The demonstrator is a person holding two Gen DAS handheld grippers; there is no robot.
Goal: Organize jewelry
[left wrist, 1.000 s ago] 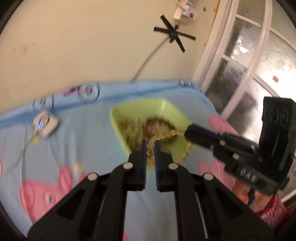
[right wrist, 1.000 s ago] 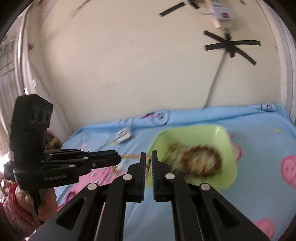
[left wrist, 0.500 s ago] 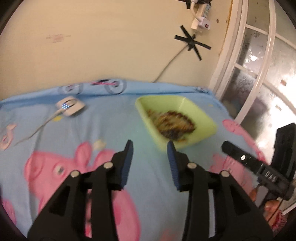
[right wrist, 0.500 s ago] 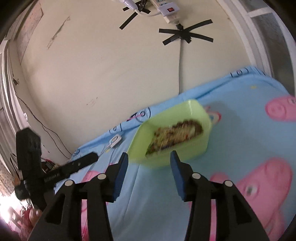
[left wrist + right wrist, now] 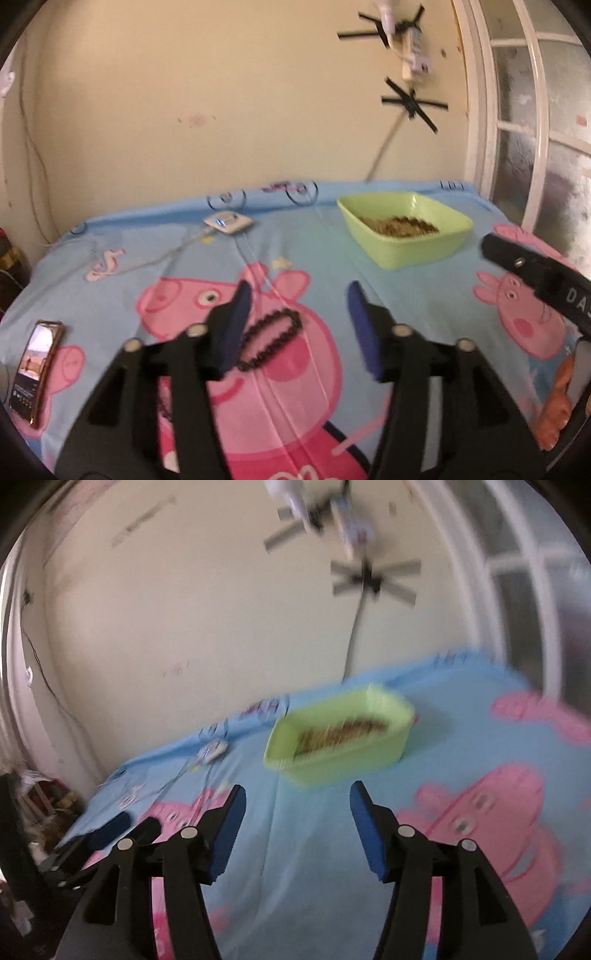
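Now your left tool [image 5: 299, 325] gapes wide and empty above the bed sheet [image 5: 314, 258], a dark bead bracelet [image 5: 271, 339] lying just beside its left finger. Your right tool [image 5: 295, 830] is spread wide too, holding nothing. Farther back, the green tub [image 5: 406, 229] holds a heap of jewelry [image 5: 399, 225].

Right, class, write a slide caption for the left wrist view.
Open left gripper above a dark beaded bracelet on the bedsheet, green tray beyond.
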